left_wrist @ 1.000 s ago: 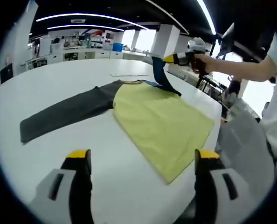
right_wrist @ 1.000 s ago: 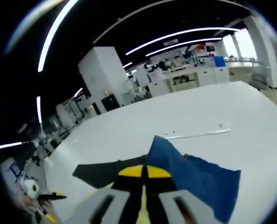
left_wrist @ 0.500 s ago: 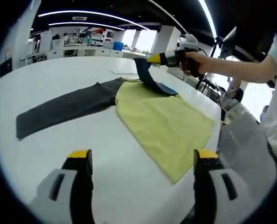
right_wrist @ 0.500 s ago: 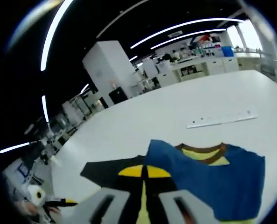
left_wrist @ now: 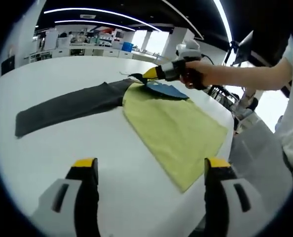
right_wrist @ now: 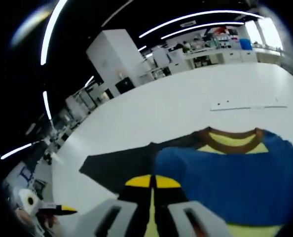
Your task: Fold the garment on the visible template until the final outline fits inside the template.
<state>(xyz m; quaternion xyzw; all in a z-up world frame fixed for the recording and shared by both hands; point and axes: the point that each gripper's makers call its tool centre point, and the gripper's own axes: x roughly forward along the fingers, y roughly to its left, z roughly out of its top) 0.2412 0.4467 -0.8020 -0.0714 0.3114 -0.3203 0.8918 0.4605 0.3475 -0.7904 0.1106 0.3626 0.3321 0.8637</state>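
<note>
Right claw, at the bottom centre of the right gripper view, has its yellow tips pressed together on the edge of the blue sleeve, which spreads to the right across the top of the shirt. In the left gripper view that same claw sits at upper centre, low over the collar end of the shirt, with a hand behind it. Left claw stands wide apart at the bottom of its view, holding nothing, well short of the shirt's near hem.

The shirt lies flat on the white desk, yellow body running from centre to right, with the dark sleeve stretched out to the left. A thin pale strip lies on the desk beyond the collar.

Risks, as I judge them: letting go of the blue sleeve while it is bunched would leave a lumpy fold, and dragging it could pull the yellow body askew. The dark sleeve is not yet folded. I cannot make out any template outline.
</note>
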